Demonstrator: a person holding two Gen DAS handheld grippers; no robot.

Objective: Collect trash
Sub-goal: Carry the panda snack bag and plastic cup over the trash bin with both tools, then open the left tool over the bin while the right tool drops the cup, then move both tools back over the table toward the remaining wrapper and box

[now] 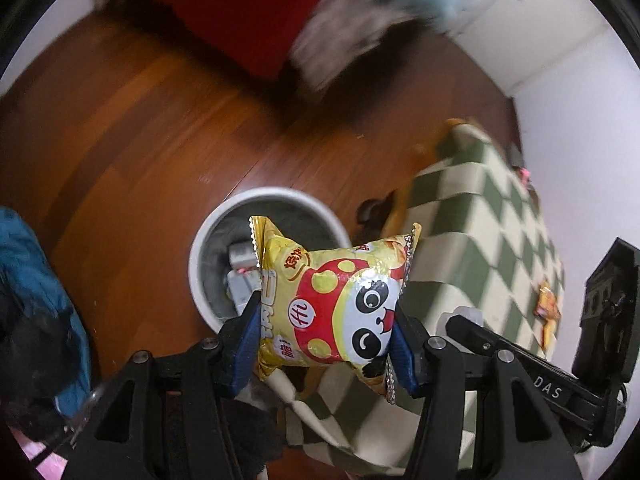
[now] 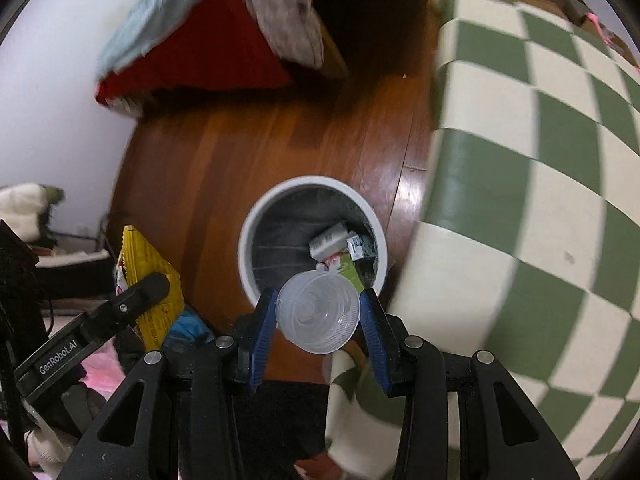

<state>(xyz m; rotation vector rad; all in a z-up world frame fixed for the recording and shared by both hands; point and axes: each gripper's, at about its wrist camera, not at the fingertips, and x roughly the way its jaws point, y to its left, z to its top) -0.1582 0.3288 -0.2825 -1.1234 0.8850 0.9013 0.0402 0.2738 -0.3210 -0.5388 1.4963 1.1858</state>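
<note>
Left gripper (image 1: 324, 344) clamps snack bag (image 1: 332, 304); right gripper (image 2: 318, 330) pinches plastic cup (image 2: 318, 312); both point down over bin (image 2: 312, 236).

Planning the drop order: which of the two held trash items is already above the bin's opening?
The clear plastic cup in the right gripper; it overlaps the white bin rim. The yellow snack bag hangs off to the side.

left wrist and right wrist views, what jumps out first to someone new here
The yellow foil snack bag with a panda face, clamped in the left gripper, fills the left wrist view. In the right wrist view, the right gripper grips a clear plastic cup above the round white trash bin on the wooden floor, beside a green-and-cream checkered cloth.
</note>
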